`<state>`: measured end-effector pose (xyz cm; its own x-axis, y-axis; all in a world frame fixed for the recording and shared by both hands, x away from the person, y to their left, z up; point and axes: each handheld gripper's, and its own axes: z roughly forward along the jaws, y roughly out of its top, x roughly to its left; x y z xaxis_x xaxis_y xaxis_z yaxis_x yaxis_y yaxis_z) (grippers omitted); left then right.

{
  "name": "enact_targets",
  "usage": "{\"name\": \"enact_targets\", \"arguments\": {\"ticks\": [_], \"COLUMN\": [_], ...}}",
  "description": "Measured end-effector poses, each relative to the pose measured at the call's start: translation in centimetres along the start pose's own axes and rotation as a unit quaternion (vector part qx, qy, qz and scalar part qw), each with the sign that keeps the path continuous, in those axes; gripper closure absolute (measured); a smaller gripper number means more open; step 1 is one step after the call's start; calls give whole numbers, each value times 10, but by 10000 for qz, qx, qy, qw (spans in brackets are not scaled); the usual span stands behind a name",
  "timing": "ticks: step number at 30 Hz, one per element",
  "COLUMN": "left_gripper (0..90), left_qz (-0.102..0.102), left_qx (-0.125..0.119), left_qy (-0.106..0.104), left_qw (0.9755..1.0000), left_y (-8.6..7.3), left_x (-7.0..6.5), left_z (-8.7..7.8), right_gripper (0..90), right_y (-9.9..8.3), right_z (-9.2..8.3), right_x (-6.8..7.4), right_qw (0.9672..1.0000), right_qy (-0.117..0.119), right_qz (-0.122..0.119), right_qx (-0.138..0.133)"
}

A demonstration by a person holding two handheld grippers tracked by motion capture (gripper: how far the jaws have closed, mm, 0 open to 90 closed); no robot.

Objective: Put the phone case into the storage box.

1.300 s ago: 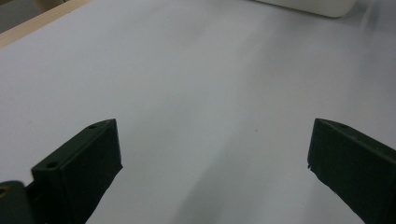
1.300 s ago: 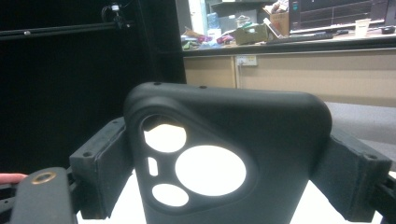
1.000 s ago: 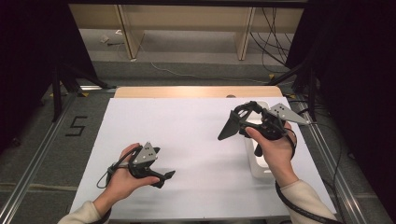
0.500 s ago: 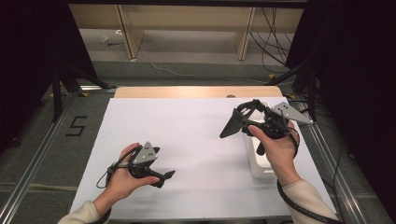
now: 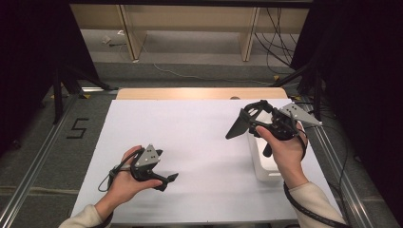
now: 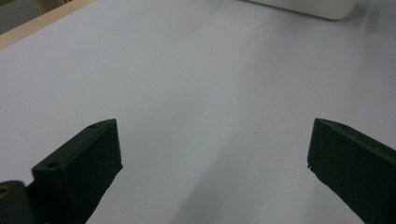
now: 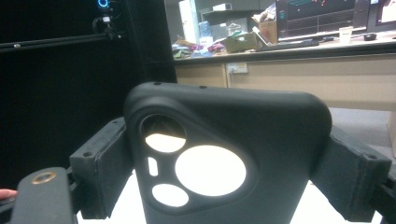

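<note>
Low at the frame's lower left, the left gripper (image 5: 164,179) rested empty with jaws wide apart over the white table sheet (image 5: 190,137), while farther right the right gripper (image 5: 243,124) clamped a matte black rubbery phone case (image 7: 224,154) aloft, whose soft sides might flex and slip free.

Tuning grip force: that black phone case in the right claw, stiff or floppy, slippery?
The phone case is probably flexible: a thin empty shell with camera cutouts, so a hard squeeze may bow it. Its matte surface looks grippy, not slick. Likely light: the right claw holds it raised by the side edges alone.
</note>
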<state>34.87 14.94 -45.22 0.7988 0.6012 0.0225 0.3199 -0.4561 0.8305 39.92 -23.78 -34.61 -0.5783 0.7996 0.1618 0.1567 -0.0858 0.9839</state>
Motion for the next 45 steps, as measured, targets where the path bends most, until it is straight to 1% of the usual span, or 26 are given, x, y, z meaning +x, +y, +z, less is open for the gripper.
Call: {"name": "enact_targets", "arguments": {"ticks": [9,20,45], "left_gripper": [25,25,26], "left_qz": [0,9,0], "left_qx": [7,9,12], "left_qy": [2,8,2], "left_qw": [10000,10000,10000], "left_y": [0,0,0], "left_x": [0,0,0], "left_z": [0,0,1], "right_gripper": [154,155,155], "right_y": [1,5,8], "right_z": [-1,-5,-7], "right_x": [-1,-5,-10], "right_qw": [10000,9999,9997], "right_qy": [-22,-95,-152], "right_qz": [17,34,67], "right_qx": [-36,-88,-168]}}
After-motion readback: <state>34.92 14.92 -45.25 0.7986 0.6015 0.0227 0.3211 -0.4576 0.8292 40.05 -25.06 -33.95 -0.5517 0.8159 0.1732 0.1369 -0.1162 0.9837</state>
